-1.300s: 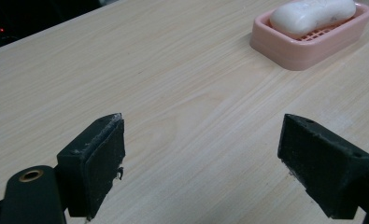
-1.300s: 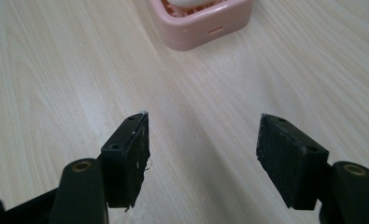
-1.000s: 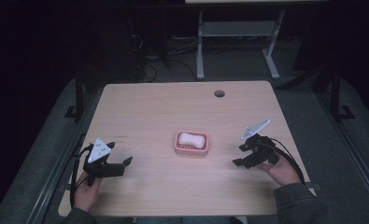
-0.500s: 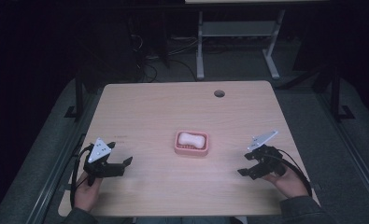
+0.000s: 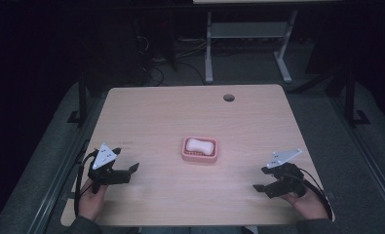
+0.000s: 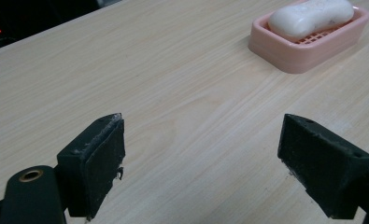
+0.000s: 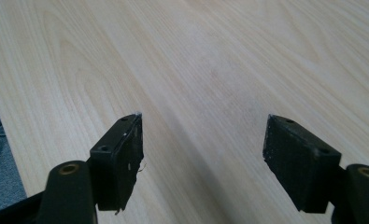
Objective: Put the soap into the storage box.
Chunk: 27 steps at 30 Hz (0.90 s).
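- The white soap (image 5: 200,145) lies in the pink soap dish (image 5: 200,155), in the middle of the table (image 5: 170,112).
- My left gripper (image 5: 124,171) sits low near the table's left side, well apart from the dish — its jaws are wide apart, nothing between them.
- My right gripper (image 5: 262,179) is near the right side — its jaws have just been opening, with only bare wood between.

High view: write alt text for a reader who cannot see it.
A white bar of soap lies in a pink soap dish at the middle of a light wooden table. A person's hands hold the left gripper and the right gripper near the table's front corners, both open, empty and apart from the dish. The room behind is dark.
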Each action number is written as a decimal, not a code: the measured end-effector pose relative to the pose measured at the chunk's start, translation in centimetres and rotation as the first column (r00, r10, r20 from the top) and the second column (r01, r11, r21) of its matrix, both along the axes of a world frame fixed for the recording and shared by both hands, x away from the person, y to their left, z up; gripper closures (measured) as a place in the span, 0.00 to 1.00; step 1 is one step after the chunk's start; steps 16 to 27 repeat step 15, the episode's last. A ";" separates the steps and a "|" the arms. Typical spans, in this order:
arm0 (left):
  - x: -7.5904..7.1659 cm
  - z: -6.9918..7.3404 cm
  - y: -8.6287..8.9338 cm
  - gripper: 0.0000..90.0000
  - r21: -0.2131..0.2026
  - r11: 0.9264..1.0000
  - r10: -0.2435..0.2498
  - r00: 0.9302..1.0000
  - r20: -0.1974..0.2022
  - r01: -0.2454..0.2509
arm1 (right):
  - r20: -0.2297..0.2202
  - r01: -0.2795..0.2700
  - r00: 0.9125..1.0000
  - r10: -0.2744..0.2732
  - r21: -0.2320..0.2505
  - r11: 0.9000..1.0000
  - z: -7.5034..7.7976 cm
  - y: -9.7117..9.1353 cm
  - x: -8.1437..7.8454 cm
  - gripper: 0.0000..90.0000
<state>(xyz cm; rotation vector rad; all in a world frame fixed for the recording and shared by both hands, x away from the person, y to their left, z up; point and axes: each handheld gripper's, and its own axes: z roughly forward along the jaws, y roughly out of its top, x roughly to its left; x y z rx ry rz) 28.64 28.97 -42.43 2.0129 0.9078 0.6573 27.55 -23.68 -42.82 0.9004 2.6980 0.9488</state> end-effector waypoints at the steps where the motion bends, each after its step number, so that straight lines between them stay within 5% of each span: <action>1: 0.0 0.0 0.0 0.16 0.001 1.000 0.001 1.000 0.000 -0.001 | 0.003 0.004 1.000 -0.004 0.003 1.000 0.0 -0.1 -0.2 0.31; 15: 0.2 0.0 -0.6 0.16 0.013 1.000 -0.017 1.000 0.001 0.017 | 0.010 0.082 0.997 -0.082 0.058 0.995 -0.8 -2.1 -2.9 0.27; 27: 0.2 0.0 -0.6 0.16 0.013 1.000 -0.017 1.000 0.001 0.017 | 0.010 0.082 0.997 -0.082 0.058 0.995 -0.8 -2.1 -2.9 0.27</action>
